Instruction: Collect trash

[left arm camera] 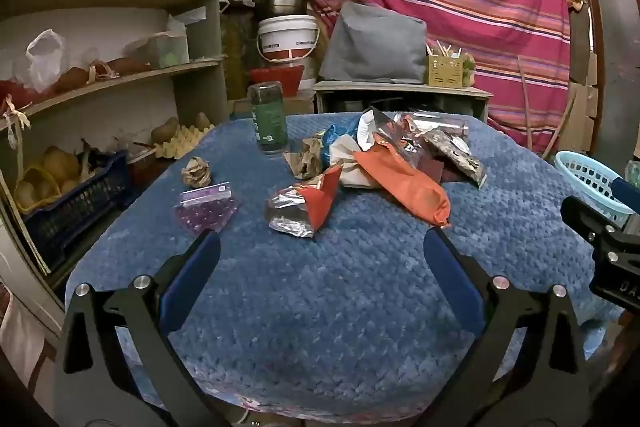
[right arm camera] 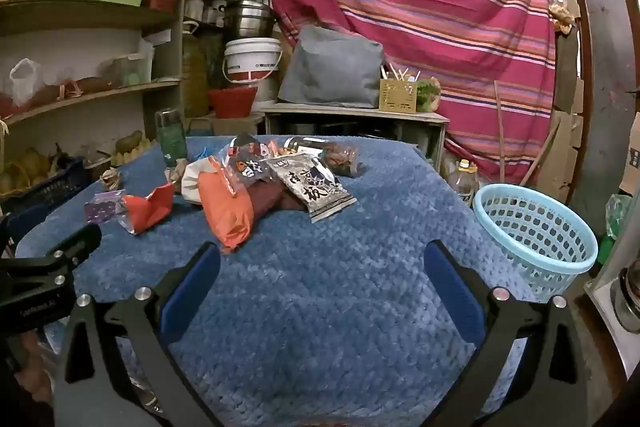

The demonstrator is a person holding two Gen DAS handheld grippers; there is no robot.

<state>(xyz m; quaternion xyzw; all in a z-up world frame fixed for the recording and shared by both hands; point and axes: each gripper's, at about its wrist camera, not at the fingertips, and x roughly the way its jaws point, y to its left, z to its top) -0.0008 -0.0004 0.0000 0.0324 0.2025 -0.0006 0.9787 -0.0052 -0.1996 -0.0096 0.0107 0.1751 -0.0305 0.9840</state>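
From the left wrist camera we look across a table under a blue knitted cloth [left arm camera: 320, 287]. The trash sits toward its far half: an orange wrapper [left arm camera: 404, 183], a red-and-foil wrapper [left arm camera: 304, 207], a purple zip bag [left arm camera: 206, 207], a crumpled paper ball [left arm camera: 196, 171] and a green bottle [left arm camera: 269, 119] standing upright behind them. The bottle's label carries pale print that we cannot read. A white bucket [left arm camera: 286, 39] on the far shelving has a dark band of lettering, too small to make out. The left gripper [left arm camera: 320, 247] points slightly downward over bare cloth, its blue fingers [left arm camera: 192, 279] wide apart with nothing between them, short of the nearest wrapper. At the right edge we see part of the other black tool and, past it, a light-blue basket [left arm camera: 592, 183].

From the right wrist camera the same heap lies ahead and left. A grey snack packet [right arm camera: 316, 187] shows large dark characters, which we cannot read with confidence; the packet just behind it bears bold white and red characters. The light-blue basket [right arm camera: 536, 231] stands at the table's right edge. The right gripper [right arm camera: 320, 251] also tilts gently down, fingers [right arm camera: 452, 283] spread fully, clasping nothing. The left tool body at the left edge shows small white lettering, illegible.
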